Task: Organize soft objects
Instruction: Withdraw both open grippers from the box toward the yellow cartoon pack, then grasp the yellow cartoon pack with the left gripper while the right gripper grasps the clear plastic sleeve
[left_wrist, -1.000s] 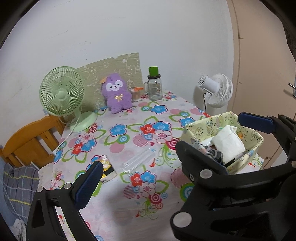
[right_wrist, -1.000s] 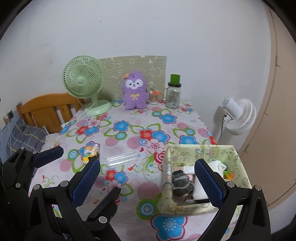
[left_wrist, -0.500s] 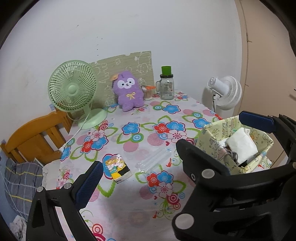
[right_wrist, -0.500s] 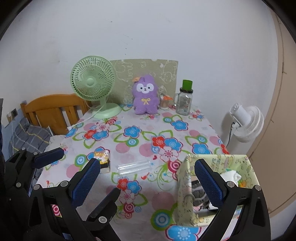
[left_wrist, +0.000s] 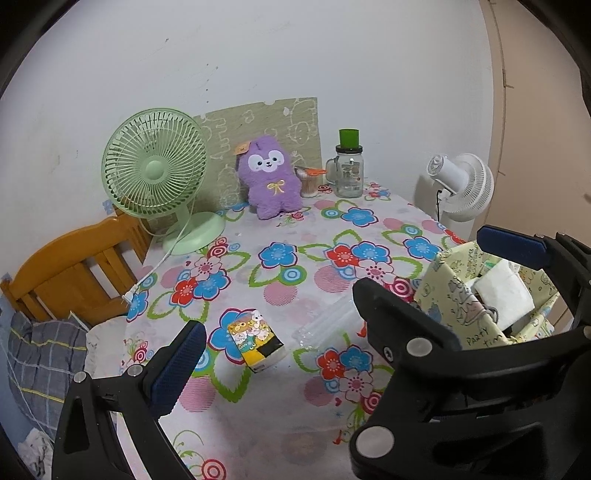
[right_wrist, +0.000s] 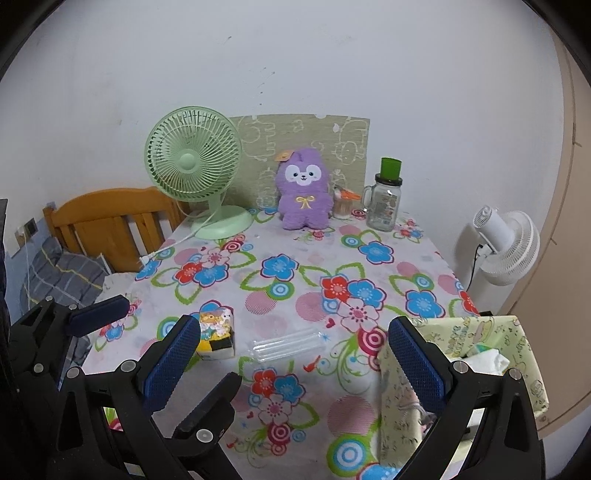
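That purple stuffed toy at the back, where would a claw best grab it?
Probably the purple toy around its head, from the front and above. It sits upright against the board, a cup close beside it, so its back is blocked.

The left hand-held gripper sits at near left, jaws spread wide and holding nothing. The right hand-held gripper sits just beside it to the right, fingers wide apart, also holding nothing.

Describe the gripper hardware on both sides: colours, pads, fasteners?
Both look identical: the left gripper and right gripper have matte black angular plastic frames, blue cross-hatch textured pads on long straight fingers, and round silver fasteners. No cables, markings or sleeves show.
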